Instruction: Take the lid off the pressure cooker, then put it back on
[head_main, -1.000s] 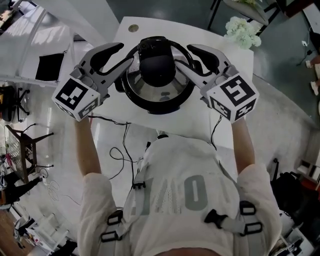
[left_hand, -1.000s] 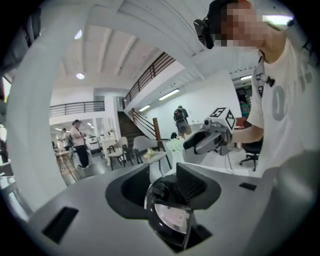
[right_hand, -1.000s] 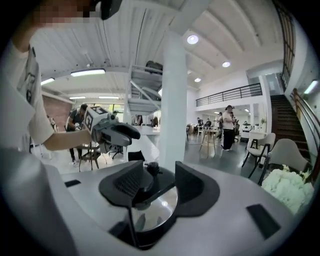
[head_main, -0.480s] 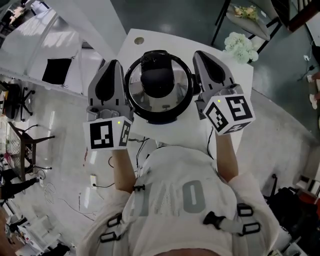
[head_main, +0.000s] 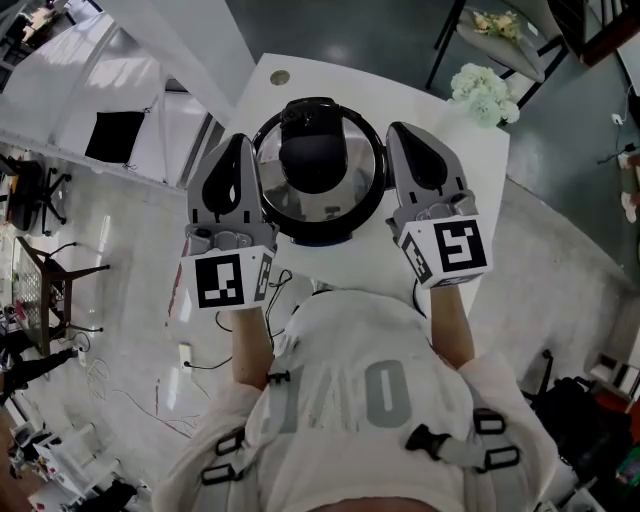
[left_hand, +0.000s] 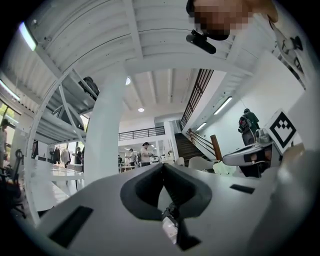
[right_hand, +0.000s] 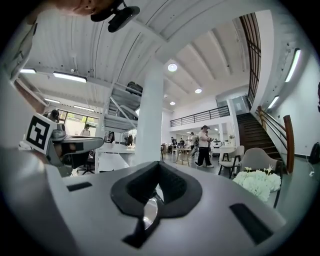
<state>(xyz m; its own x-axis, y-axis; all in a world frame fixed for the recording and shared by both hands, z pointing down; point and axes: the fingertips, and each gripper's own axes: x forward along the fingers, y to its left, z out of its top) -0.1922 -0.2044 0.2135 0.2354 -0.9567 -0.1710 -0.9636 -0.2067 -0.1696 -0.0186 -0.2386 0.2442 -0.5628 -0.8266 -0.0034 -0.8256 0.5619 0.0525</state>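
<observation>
The pressure cooker (head_main: 352, 214) stands on the white table (head_main: 470, 190) with its steel lid (head_main: 345, 190) on; the lid's black handle (head_main: 313, 160) lies across the middle. My left gripper (head_main: 240, 142) hangs beside the cooker's left side, shut and empty. My right gripper (head_main: 399, 129) hangs beside the right side, also shut and empty. Neither touches the cooker. In the left gripper view the jaws meet at the left gripper's tip (left_hand: 162, 165) and the right gripper's body (left_hand: 250, 155) shows at the right. The right gripper view shows the right gripper (right_hand: 159, 165) with closed jaws. The cooker is hidden in both gripper views.
A bunch of white flowers (head_main: 485, 95) sits at the table's far right corner, seen again as flowers (right_hand: 257, 182) low on the right. Cables (head_main: 250, 310) trail on the floor under the near edge. A white desk with a black mat (head_main: 115, 140) stands left. People walk far off.
A second ago both grippers were open with their fingers round the cooker's sides. Both have since shut, drawn back off the cooker, risen and swung to point straight ahead.
</observation>
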